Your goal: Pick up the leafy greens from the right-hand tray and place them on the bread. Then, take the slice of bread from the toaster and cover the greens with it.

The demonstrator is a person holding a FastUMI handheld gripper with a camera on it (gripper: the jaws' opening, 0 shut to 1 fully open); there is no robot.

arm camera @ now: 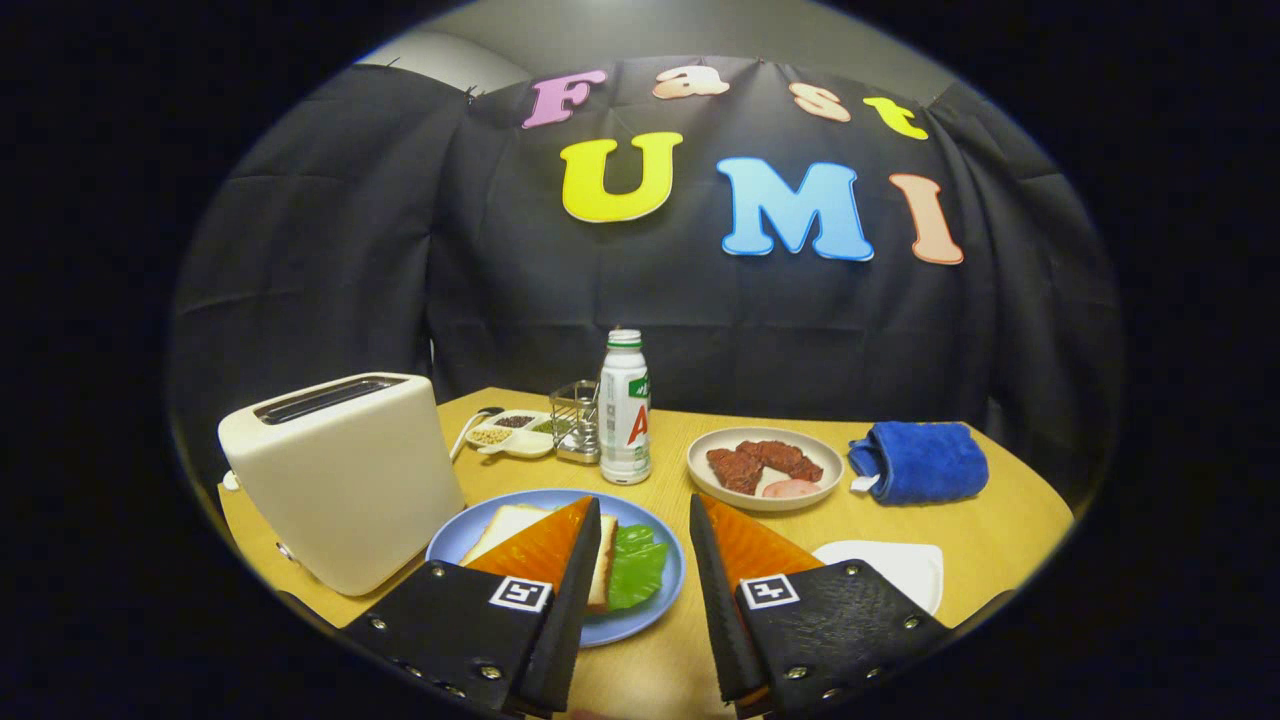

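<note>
Greens seen on bread, blue plate

Gripper (645,545) held open w/ nothing gripped; lettuce leaf (636,566) just ahead btwn fingers, toaster (340,475) off left.

hand-held gripper (645,515), square markers, silver screws

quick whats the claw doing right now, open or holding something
claw: open, holding nothing; it hovers over the blue plate, where the leafy greens lie on the bread.
</note>
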